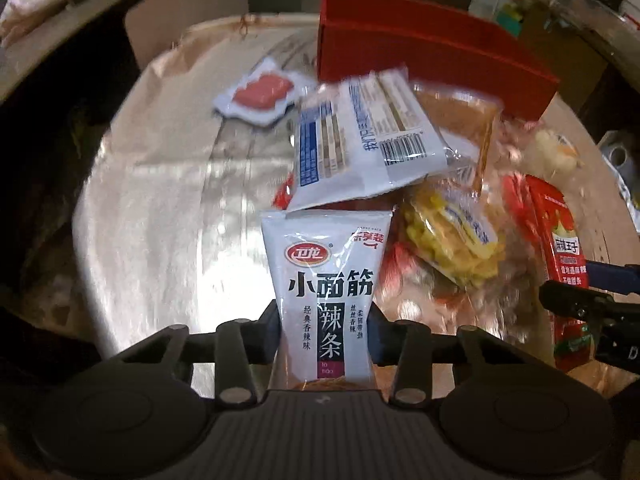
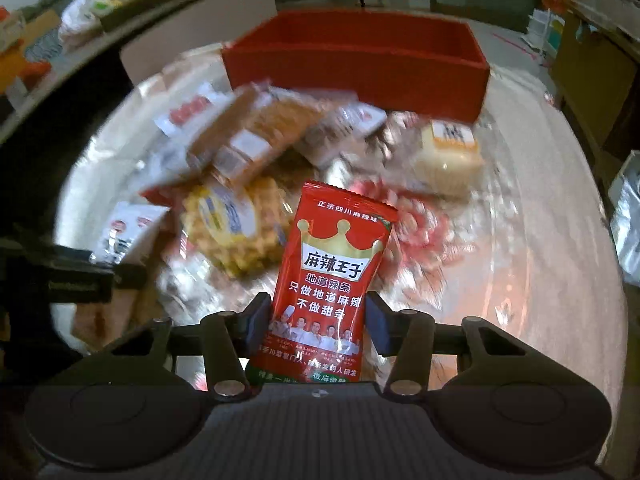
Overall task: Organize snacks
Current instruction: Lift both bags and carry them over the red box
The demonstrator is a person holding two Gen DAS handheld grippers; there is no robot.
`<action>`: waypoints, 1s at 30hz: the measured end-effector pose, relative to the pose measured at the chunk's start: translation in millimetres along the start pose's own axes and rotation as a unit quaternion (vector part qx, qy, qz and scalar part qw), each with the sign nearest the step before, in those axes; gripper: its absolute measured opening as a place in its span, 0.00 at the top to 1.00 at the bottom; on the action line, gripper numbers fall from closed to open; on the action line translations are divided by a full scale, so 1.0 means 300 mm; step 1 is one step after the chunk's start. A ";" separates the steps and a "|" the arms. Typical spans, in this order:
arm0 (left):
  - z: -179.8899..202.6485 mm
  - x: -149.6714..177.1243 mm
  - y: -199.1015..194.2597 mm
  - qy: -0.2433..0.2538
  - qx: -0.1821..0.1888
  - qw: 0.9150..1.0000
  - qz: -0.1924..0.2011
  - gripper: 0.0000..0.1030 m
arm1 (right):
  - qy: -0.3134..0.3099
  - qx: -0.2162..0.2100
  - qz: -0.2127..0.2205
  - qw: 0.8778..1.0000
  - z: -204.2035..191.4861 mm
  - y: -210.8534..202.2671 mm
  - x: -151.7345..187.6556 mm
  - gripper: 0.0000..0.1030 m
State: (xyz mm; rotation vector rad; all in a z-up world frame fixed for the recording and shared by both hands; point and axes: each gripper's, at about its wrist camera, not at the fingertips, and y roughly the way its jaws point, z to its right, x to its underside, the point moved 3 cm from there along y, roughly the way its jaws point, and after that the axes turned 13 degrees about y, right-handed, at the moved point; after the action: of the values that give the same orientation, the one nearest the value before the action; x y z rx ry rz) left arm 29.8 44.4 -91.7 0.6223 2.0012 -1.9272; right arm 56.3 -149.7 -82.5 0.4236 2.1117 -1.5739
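Observation:
In the left wrist view my left gripper (image 1: 322,330) is shut on a white snack packet (image 1: 326,276) with black Chinese lettering, held upright between the pads. In the right wrist view my right gripper (image 2: 317,322) is shut on a red snack packet (image 2: 334,276) with a gold crown, lifted above the pile. That red packet (image 1: 564,264) and the right gripper show at the right edge of the left wrist view. A red open box (image 2: 360,60) stands at the far side of the round table; the same box (image 1: 432,52) appears beyond the pile.
A heap of snacks lies on the glossy round table (image 1: 168,200): a white-and-blue bag (image 1: 360,136), a yellow puffed snack bag (image 2: 236,228), an orange cracker pack (image 2: 256,136), a pale bun (image 2: 448,156). A pink-filled packet (image 1: 260,94) lies apart at the left. Shelves and clutter ring the table.

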 end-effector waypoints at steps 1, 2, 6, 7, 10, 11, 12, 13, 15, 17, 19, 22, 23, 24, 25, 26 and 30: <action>-0.006 -0.001 0.014 -0.001 -0.005 1.000 -0.009 0.66 | 0.000 -0.001 0.000 1.000 -0.003 0.005 -0.005 0.44; -0.014 0.001 0.025 -0.011 -0.003 1.000 -0.019 0.67 | -0.001 0.000 -0.001 1.000 -0.006 0.012 -0.008 0.44; -0.026 0.005 0.003 -0.022 0.010 1.000 -0.006 0.68 | -0.001 -0.013 -0.001 1.000 -0.015 0.015 -0.013 0.44; -0.028 0.005 -0.008 -0.026 0.014 1.000 -0.004 0.68 | 0.000 -0.014 0.002 1.000 -0.016 0.014 -0.017 0.44; -0.029 -0.001 -0.047 -0.033 0.025 0.999 0.011 0.68 | 0.002 -0.020 0.009 1.000 -0.019 0.000 -0.026 0.44; -0.029 -0.007 -0.065 -0.034 0.027 0.999 0.020 0.68 | 0.001 -0.020 0.012 1.000 -0.022 -0.008 -0.025 0.44; -0.031 -0.013 -0.084 -0.035 0.029 0.999 0.030 0.68 | -0.001 -0.019 0.015 1.000 -0.024 -0.015 -0.026 0.44; -0.032 -0.017 -0.103 -0.034 0.030 0.998 0.040 0.68 | 0.000 -0.018 0.019 1.000 -0.024 -0.025 -0.028 0.44; -0.033 -0.022 -0.140 -0.034 0.028 0.997 0.057 0.68 | 0.002 -0.016 0.029 0.999 -0.023 -0.046 -0.035 0.44; -0.038 -0.023 -0.168 -0.038 0.028 0.997 0.065 0.69 | 0.004 -0.014 0.038 0.999 -0.025 -0.072 -0.045 0.44; -0.038 -0.044 -0.186 -0.044 0.033 0.996 0.071 0.69 | -0.001 -0.016 0.048 0.999 -0.042 -0.105 -0.061 0.44; -0.023 -0.135 -0.198 -0.039 0.042 0.993 0.100 0.69 | -0.013 -0.025 0.076 0.997 -0.070 -0.150 -0.116 0.44; -0.014 -0.173 -0.199 -0.033 0.045 0.992 0.110 0.69 | -0.012 -0.028 0.087 0.996 -0.072 -0.159 -0.142 0.44; -0.003 -0.207 -0.199 -0.028 0.046 0.992 0.118 0.69 | -0.010 -0.029 0.091 0.995 -0.069 -0.158 -0.165 0.44; 0.001 -0.249 -0.193 -0.027 0.045 0.991 0.126 0.69 | -0.008 -0.028 0.096 0.995 -0.062 -0.151 -0.195 0.44; 0.004 -0.296 -0.184 -0.030 0.046 0.989 0.135 0.69 | -0.002 -0.026 0.099 0.995 -0.052 -0.137 -0.227 0.44; 0.001 -0.444 -0.150 -0.042 0.048 0.985 0.158 0.69 | 0.019 -0.023 0.104 0.994 -0.019 -0.074 -0.344 0.44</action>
State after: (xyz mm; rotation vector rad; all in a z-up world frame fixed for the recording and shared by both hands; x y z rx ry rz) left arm 122.6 29.8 13.2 0.8131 1.6515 -1.8315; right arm 130.8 -147.5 -7.7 0.6398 2.0521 -1.4070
